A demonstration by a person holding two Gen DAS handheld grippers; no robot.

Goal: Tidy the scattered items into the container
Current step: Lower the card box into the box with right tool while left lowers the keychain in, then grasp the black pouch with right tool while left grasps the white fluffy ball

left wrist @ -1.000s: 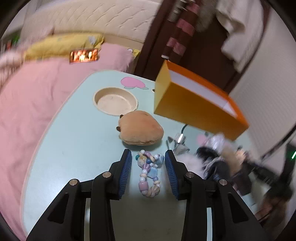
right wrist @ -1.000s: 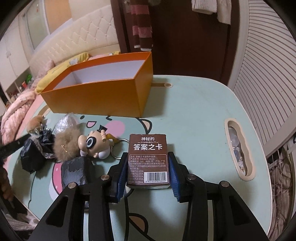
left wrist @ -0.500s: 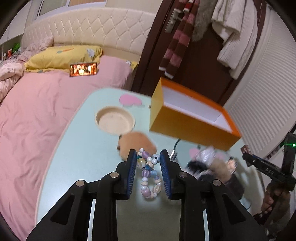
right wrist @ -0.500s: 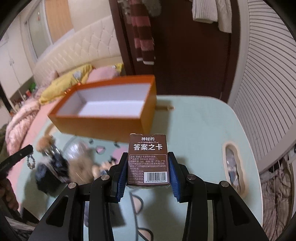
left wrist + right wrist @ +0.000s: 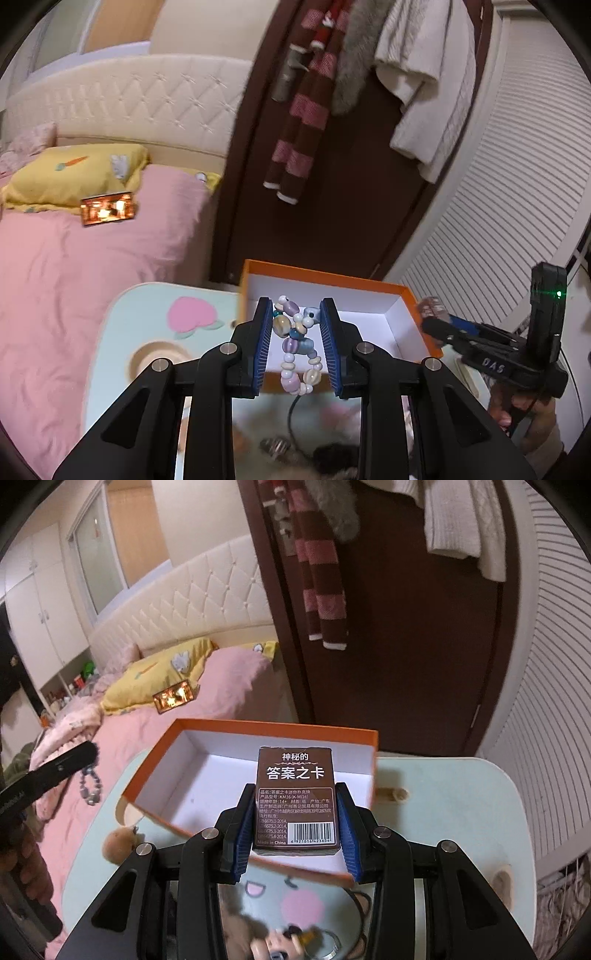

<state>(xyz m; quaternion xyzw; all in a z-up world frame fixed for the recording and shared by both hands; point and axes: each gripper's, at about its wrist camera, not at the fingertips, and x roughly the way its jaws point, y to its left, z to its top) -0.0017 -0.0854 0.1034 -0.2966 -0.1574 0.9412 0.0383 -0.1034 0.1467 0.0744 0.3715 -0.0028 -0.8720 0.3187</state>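
My left gripper (image 5: 296, 345) holds a bead bracelet (image 5: 296, 347) between its blue pads; the beads are pastel, and the loop hangs down a little under the pads. Behind it, toward 12 o'clock, the orange box (image 5: 369, 291) stands open with a white inside. At 3 o'clock I see the right gripper (image 5: 439, 325), and something brown is at its tip, blurred. At 9 o'clock lies the pale green table (image 5: 122, 325) with a pink peach print (image 5: 192, 317) and a round recess (image 5: 155, 356). At 6 o'clock some furry things (image 5: 325, 454) lie on the table, too blurred to tell apart.
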